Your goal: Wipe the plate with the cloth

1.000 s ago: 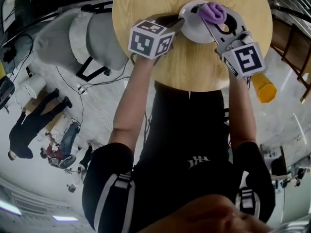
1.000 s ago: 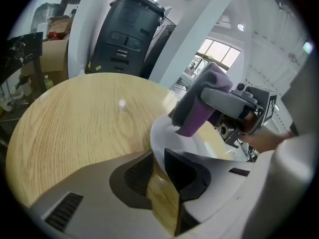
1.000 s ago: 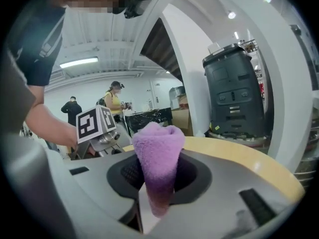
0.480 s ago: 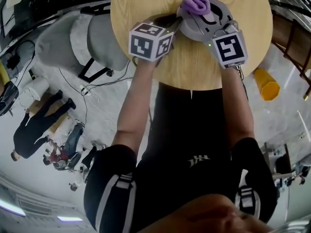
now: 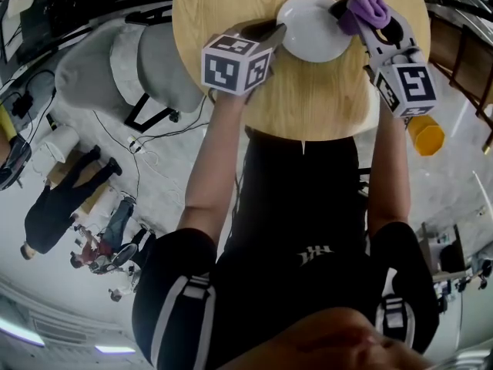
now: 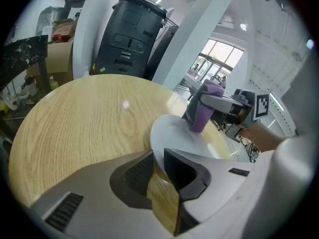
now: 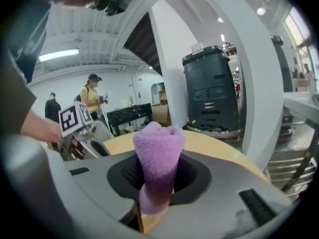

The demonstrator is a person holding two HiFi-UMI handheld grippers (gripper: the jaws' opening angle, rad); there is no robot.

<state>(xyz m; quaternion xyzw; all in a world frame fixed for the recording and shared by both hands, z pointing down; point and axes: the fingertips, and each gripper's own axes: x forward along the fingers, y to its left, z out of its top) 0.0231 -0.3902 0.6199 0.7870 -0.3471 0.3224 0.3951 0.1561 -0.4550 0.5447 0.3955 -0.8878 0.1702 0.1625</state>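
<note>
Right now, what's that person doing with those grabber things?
A person at a round wooden table is wiping a white plate. The left gripper has just been closing its fingers on the plate's left rim, which is pinched between them to steady it. The right gripper is clamped on a rolled purple cloth, which sits at the plate's right edge.

Workshop-like hall: white pillars (image 7: 172,68), black machine (image 7: 212,88), workbench (image 7: 127,114)

A black short-sleeved shirt (image 5: 293,199) with a small white chest logo (image 5: 316,254) is worn; white-striped sleeves (image 5: 181,303) are seen at 7 and 5 o'clock. The grey left gripper (image 5: 279,31) and right gripper (image 5: 350,14) are each fitted with a black-and-white marker cube (image 5: 235,64).
</note>
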